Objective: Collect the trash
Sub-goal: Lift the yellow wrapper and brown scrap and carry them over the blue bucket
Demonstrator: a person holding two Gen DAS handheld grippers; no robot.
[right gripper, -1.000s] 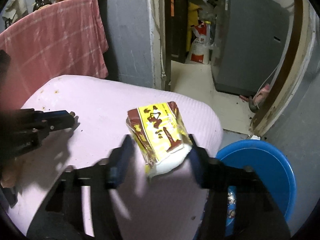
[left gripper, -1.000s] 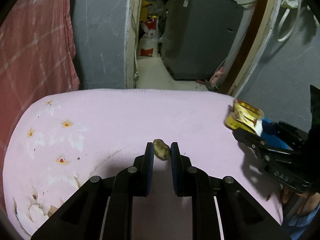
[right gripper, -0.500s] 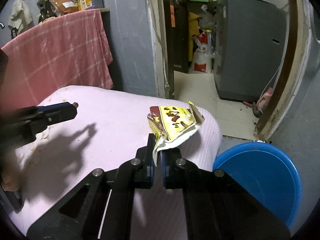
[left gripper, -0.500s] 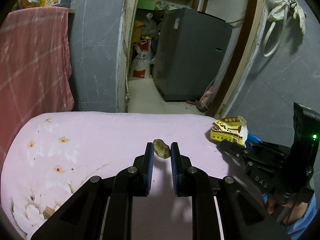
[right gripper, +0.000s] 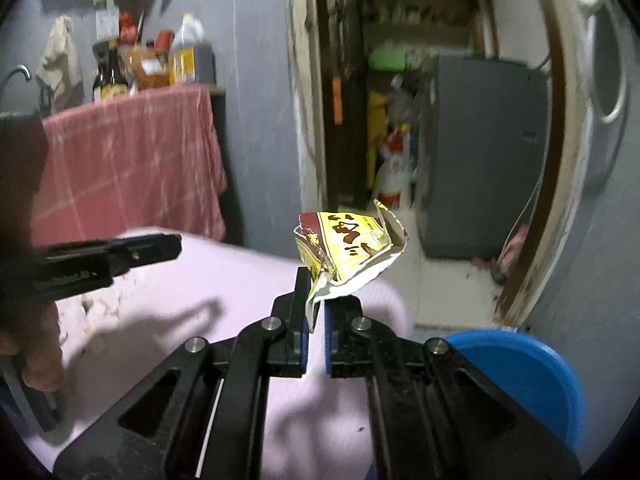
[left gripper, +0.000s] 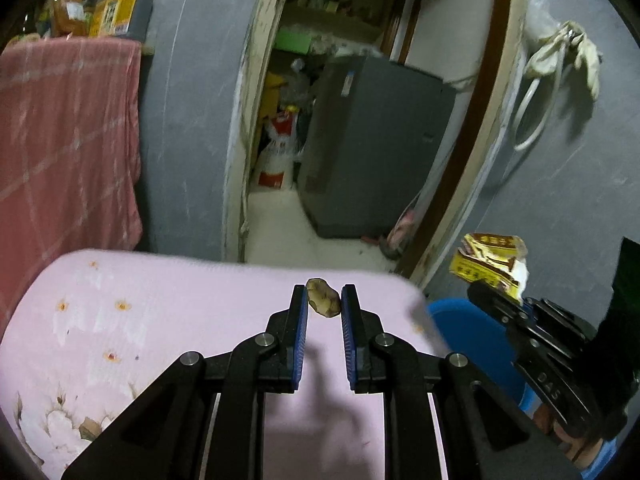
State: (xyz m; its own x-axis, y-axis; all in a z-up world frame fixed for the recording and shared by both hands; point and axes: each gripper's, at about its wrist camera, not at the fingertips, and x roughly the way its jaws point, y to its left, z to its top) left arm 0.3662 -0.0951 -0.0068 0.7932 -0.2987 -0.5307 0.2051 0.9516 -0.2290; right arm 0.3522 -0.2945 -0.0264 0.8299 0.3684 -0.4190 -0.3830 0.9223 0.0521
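Observation:
My left gripper (left gripper: 324, 300) is shut on a small brown scrap (left gripper: 323, 302) and holds it above the pink table (left gripper: 160, 304). My right gripper (right gripper: 316, 300) is shut on a crumpled yellow and brown snack wrapper (right gripper: 348, 248), held in the air above the table's far right corner. The wrapper (left gripper: 490, 264) and right gripper (left gripper: 532, 340) also show at the right of the left wrist view. A blue bin (right gripper: 520, 376) stands on the floor just right of the table; it also shows in the left wrist view (left gripper: 472, 344). The left gripper (right gripper: 108, 264) shows at the left of the right wrist view.
A red checked cloth (left gripper: 60, 152) hangs behind the table on the left, with bottles (right gripper: 160, 64) on a shelf above it. An open doorway (left gripper: 328, 152) behind leads to a grey appliance (left gripper: 372, 148) and sacks. The pink tabletop has flower prints and worn patches (left gripper: 68, 420).
Both grippers have risen above the table with their loads. The right gripper closed fully on the wrapper and lifted it. The blue bin has come into the left wrist view.

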